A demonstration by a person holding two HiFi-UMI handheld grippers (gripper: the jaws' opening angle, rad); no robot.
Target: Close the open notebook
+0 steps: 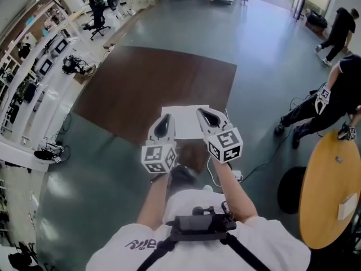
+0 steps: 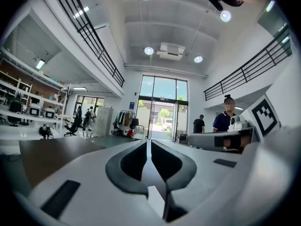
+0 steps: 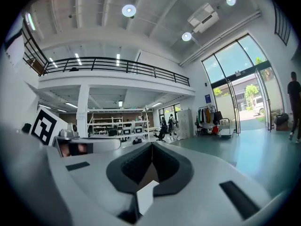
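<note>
Notebook (image 1: 185, 124) lying open on table (image 1: 135, 89); left gripper (image 1: 167, 117), right gripper (image 1: 202, 113) hovering clenched, empty; advising hooking one cover edge, folding over.

In the head view the notebook (image 1: 185, 123) is partly covered, its near edge behind the left gripper (image 1: 165, 123) and the right gripper (image 1: 208, 116) (page content too small to read) — and the round table (image 1: 321, 196) is cut off by the right edge.

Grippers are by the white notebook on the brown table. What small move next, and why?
Probably dip the right gripper toward the right edge of the notebook: it and the left gripper are shut, empty and pointing level, and the white pages lie exposed on the table.
</note>
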